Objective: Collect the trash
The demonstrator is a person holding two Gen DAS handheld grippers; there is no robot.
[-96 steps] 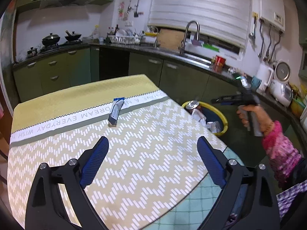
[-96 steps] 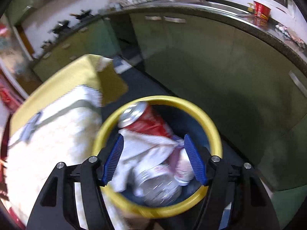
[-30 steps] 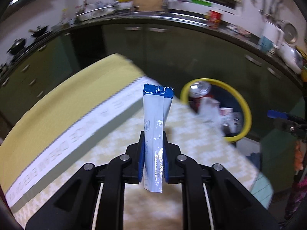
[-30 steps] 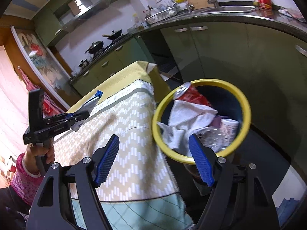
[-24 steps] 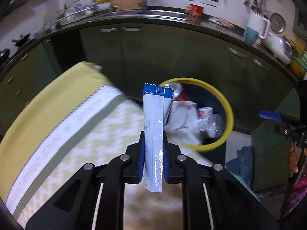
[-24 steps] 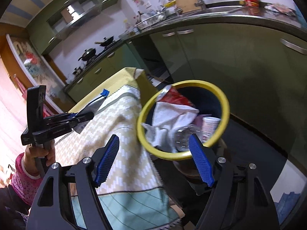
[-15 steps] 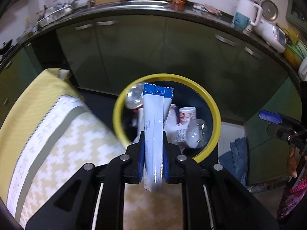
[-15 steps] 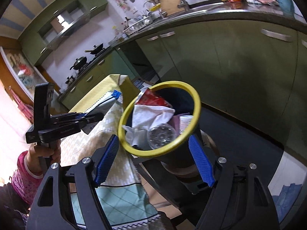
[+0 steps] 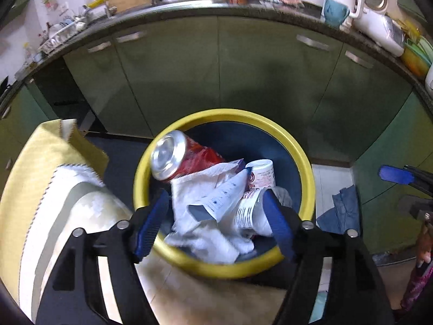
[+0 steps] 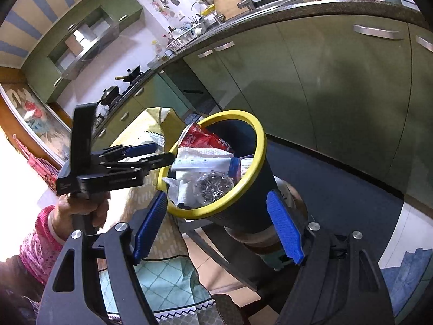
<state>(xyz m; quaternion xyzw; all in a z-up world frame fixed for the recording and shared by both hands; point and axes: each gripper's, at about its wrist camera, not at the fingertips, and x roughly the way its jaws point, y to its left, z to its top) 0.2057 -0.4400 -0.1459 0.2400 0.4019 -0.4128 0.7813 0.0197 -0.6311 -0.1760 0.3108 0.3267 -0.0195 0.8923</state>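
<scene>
Left tool (image 9: 213,214) hangs over the yellow-rimmed bin (image 9: 303,162), jaws opening, and the white sachet (image 9: 226,193) lies loose on the crumpled tissue (image 9: 205,233) inside, beside a red can (image 9: 178,157). Right tool (image 10: 216,228) stands wide open and empty nearby.

The mouth of the bin (image 9: 305,168) is crowded: a red can (image 9: 178,157) is wedged against the near-left of the rim, crumpled white paper (image 9: 205,216) and a small white cup (image 9: 261,174) fill the middle, and a white wrapper (image 9: 227,192) is seen across the top. Open room is left only along the far inner wall. The left gripper (image 9: 213,222) is held over the bin with jaws opening, nothing pressed between them. The table (image 9: 40,189) edge is set just beside the bin's left; green cabinets (image 9: 243,75) close off the back.
</scene>
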